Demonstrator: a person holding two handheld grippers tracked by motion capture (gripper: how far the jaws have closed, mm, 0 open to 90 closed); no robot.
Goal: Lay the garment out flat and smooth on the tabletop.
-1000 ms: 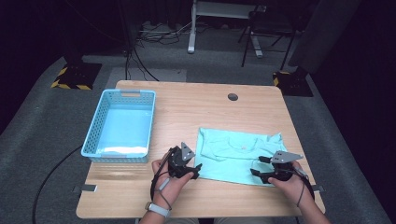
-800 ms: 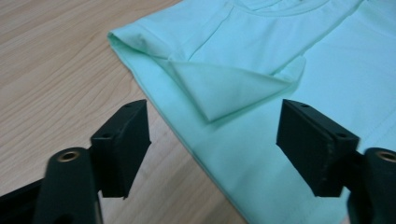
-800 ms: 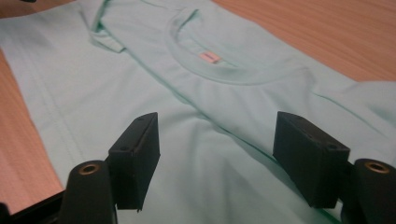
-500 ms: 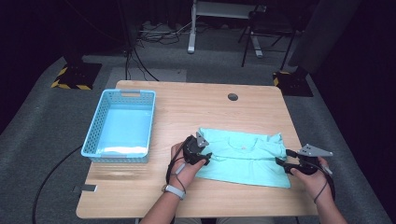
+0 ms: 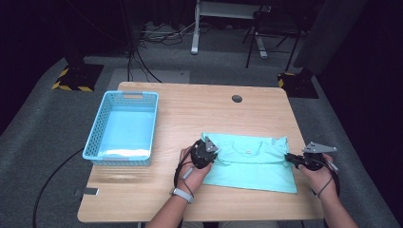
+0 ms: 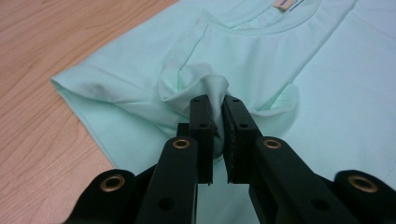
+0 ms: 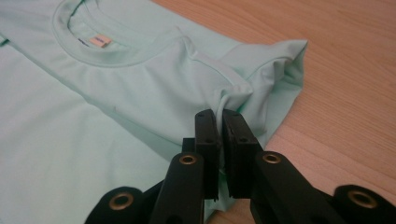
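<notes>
On the near right part of the wooden table (image 5: pixel 199 109), a mint-green T-shirt (image 5: pixel 252 164) lay flat, with a blue basket (image 5: pixel 122 128) well apart to its left. The left gripper (image 5: pixel 209 153) had moved from the near left corner of the shirt, where it sat a second before, up to the shirt's left edge near the shoulder. The right gripper (image 5: pixel 291 159) had shifted from over the near right part of the cloth out to the right edge at the sleeve. Both pairs of jaws had just been closing, and each now pinched a fold of fabric.

From above, the grips themselves were too small to read. The left gripper (image 6: pixel 215 116) view showed a puckered bunch of cloth (image 6: pixel 205 88) clamped between the pads, beside the collar (image 6: pixel 261 28). The right gripper (image 7: pixel 217 122) view showed its pads clenched on a ridge of the T-shirt (image 7: pixel 140 84) at the sleeve seam, and an orange neck label (image 7: pixel 100 41).
</notes>
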